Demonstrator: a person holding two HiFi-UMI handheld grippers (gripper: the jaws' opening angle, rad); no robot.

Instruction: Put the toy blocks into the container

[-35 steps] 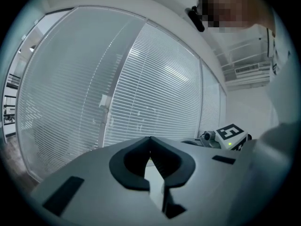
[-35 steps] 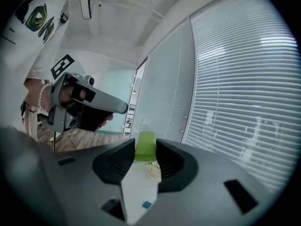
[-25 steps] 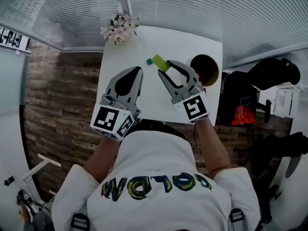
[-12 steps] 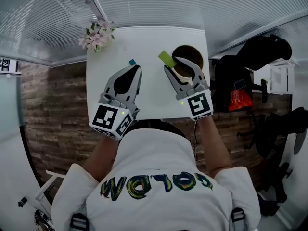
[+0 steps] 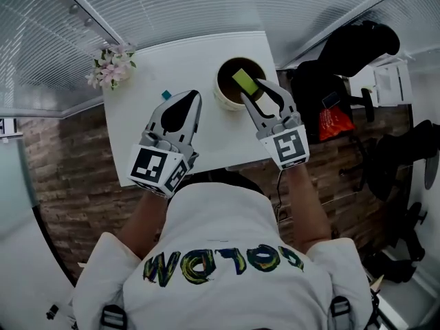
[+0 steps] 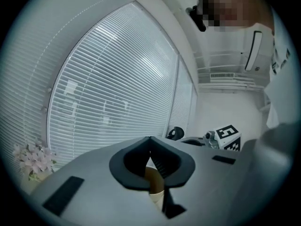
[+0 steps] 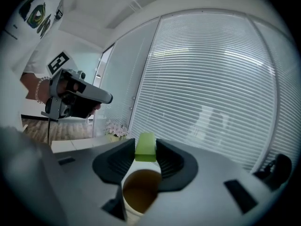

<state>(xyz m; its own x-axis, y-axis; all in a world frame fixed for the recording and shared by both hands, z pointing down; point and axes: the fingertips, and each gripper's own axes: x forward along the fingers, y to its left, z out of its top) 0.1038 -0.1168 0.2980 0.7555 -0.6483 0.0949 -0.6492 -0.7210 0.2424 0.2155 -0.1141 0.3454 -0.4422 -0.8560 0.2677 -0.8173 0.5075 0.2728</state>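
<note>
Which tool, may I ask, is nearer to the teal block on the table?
Left. The left tool is just beside the teal block; the right tool holds a green block over the container.

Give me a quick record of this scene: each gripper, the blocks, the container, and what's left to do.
right gripper: jaws shut on green block, above the container's mouth
left gripper: jaws together, empty, over the table
container: round, upright on the table
teal block: loose on the table, left of the container
flowers: table's far left corner
left to do: green block not yet dropped; teal block not yet picked up
</note>
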